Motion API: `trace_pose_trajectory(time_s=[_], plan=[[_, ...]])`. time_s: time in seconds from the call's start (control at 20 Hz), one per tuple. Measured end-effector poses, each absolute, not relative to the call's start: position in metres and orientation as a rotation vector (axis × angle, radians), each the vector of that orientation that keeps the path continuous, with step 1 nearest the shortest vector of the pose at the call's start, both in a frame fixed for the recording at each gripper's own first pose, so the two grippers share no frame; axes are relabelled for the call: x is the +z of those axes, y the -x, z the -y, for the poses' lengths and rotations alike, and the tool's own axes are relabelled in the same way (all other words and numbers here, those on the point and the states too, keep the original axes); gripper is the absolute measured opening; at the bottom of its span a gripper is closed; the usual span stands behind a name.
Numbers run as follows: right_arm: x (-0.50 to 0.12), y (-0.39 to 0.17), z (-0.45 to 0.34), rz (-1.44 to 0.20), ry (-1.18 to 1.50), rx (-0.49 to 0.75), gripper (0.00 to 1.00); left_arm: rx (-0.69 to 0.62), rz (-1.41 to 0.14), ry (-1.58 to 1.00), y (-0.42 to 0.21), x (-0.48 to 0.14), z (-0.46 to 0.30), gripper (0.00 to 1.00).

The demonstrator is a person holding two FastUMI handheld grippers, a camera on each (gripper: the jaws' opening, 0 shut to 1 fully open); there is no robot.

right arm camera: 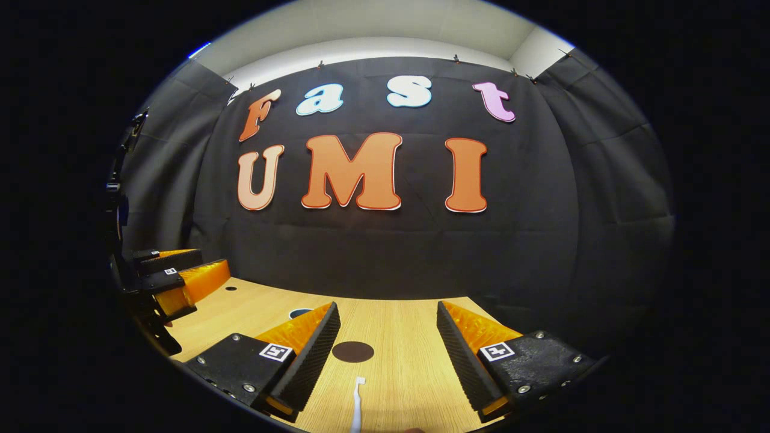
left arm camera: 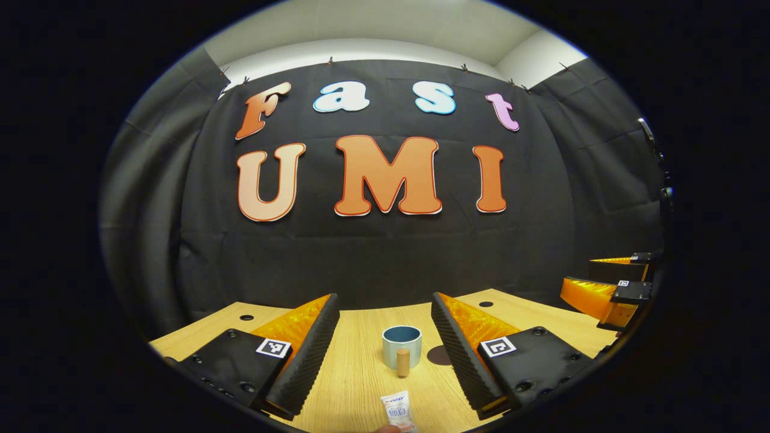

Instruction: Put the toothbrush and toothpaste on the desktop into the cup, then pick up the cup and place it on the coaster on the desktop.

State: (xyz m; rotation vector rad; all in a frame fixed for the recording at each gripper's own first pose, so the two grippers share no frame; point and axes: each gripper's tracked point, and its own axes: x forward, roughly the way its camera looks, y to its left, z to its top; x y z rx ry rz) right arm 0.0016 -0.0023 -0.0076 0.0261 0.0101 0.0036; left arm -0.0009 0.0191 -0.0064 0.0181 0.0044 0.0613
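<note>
A blue-grey cup (left arm camera: 402,343) with a wooden handle stands upright on the wooden desktop (left arm camera: 355,379), ahead of my left gripper (left arm camera: 384,297), which is open. A white toothpaste tube (left arm camera: 398,410) lies close below, between the fingers. A dark round coaster (left arm camera: 439,355) peeks out beside the cup. In the right gripper view, a white toothbrush (right arm camera: 358,402) lies on the desktop (right arm camera: 409,367) between the fingers of my open right gripper (right arm camera: 387,305). The coaster (right arm camera: 353,352) lies just beyond its head. The cup's rim (right arm camera: 299,313) shows behind one finger.
The right gripper (left arm camera: 607,288) hovers at the right edge of the left gripper view; the left gripper (right arm camera: 174,279) hovers at the left of the right gripper view. Small round holes (left arm camera: 246,317) mark the desktop's back corners. The black cloth wall closes the far edge.
</note>
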Motion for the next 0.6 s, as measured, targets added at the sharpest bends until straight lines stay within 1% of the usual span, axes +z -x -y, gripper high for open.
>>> trace_pose_trajectory(time_s=[0.15, 0.45, 0.6], plan=[[-0.014, -0.003, 0.001, -0.027, -0.027, 0.008, 0.97, 0.061, -0.024, -0.012, -0.001, -0.012, -0.02, 0.99], [-0.013, -0.004, 0.0, -0.039, -0.027, 0.028, 0.97, 0.053, -0.02, -0.021, 0.002, -0.003, -0.016, 0.99], [-0.023, -0.001, 0.004, -0.076, -0.015, 0.034, 0.97, 0.056, -0.025, -0.041, 0.003, -0.004, -0.015, 0.99]])
